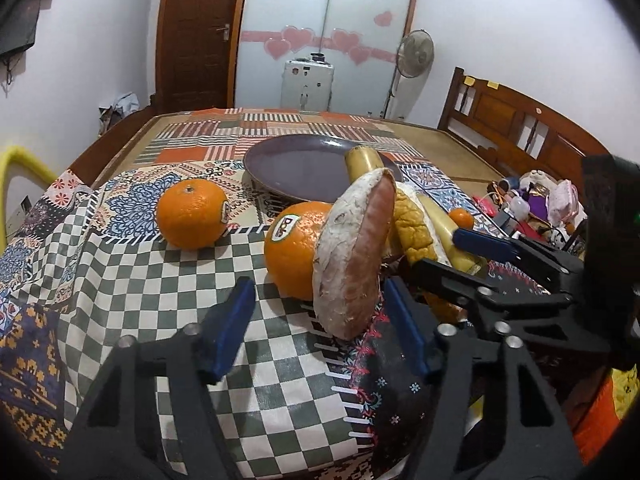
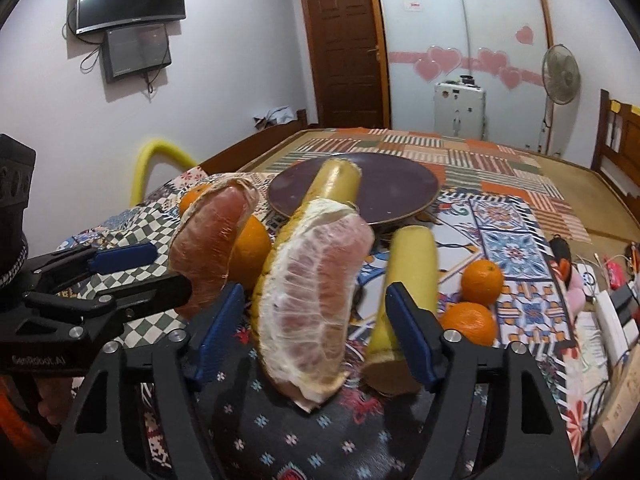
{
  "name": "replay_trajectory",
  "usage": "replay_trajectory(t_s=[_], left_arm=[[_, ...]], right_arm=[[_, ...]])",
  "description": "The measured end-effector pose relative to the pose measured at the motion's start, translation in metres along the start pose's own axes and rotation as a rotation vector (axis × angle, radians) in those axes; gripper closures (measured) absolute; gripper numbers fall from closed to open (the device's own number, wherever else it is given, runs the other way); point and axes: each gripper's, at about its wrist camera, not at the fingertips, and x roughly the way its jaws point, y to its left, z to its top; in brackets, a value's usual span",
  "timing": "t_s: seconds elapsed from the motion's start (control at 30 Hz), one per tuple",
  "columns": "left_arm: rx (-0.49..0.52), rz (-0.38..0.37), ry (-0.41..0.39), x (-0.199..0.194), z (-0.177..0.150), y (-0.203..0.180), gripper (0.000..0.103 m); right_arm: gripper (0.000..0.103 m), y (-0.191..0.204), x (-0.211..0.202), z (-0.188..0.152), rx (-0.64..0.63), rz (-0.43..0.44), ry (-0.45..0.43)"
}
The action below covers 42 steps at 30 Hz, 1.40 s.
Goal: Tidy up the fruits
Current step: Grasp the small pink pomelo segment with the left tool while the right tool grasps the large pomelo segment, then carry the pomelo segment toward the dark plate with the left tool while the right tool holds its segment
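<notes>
A peeled pomelo wedge [image 1: 352,256] stands on the patterned cloth between the open fingers of my left gripper [image 1: 320,328]. A second pomelo wedge [image 2: 312,300] stands between the open fingers of my right gripper [image 2: 316,328]. Two large Dole oranges [image 1: 191,214] [image 1: 294,248] lie left of the wedges. Two yellow cane pieces [image 2: 404,280] [image 2: 334,182] lie by the wedges, the farther one reaching onto the dark purple plate [image 2: 400,192]. Two small oranges [image 2: 482,282] [image 2: 470,322] lie to the right. Neither gripper touches fruit.
The cloth covers a bed with a wooden headboard [image 1: 520,120]. Clutter of cables and small items [image 2: 608,300] lies at the right edge. A yellow tube [image 2: 156,160] stands at the left. A fan [image 2: 560,76] and a white appliance [image 2: 460,110] stand beyond.
</notes>
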Motion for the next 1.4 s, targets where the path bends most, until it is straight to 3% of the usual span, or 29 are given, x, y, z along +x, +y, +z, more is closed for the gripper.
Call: replay_trajectory(t_s=[0.17,0.37,0.57,0.63,0.7,0.9,1.1,1.4], left_arm=[[-0.013,-0.018,0.009,0.006,-0.001,0.003,0.047],[-0.004,-0.031,0.03,0.015,0.001,-0.001,0.055],[-0.007,-0.008,0.03,0.016,0.002,-0.005,0.055],[-0.017,-0.007,0.03,0.016,0.002,-0.005,0.058],[-0.015,-0.003,0.029,0.014,0.002,-0.006,0.07],[-0.013,-0.007,0.035,0.007,-0.002,-0.008,0.075],[0.017,-0.009,0.039,-0.009,-0.01,-0.013,0.077],[0.052,-0.021,0.112,-0.021,-0.016,-0.012,0.077]], right_arm=[[0.048,0.003,0.014,0.003,-0.008,0.006,0.04],[0.053,0.001,0.011,0.001,-0.002,0.008,0.031],[0.054,-0.004,0.002,0.001,0.017,0.005,0.003],[0.054,-0.005,-0.002,0.003,0.024,0.009,-0.008],[0.054,-0.006,-0.005,0.004,0.024,0.008,-0.017],[0.054,-0.01,-0.017,0.005,0.02,-0.006,-0.032],[0.054,-0.017,-0.031,0.003,0.019,-0.027,-0.05],[0.054,-0.027,-0.046,-0.004,0.029,-0.057,-0.067]])
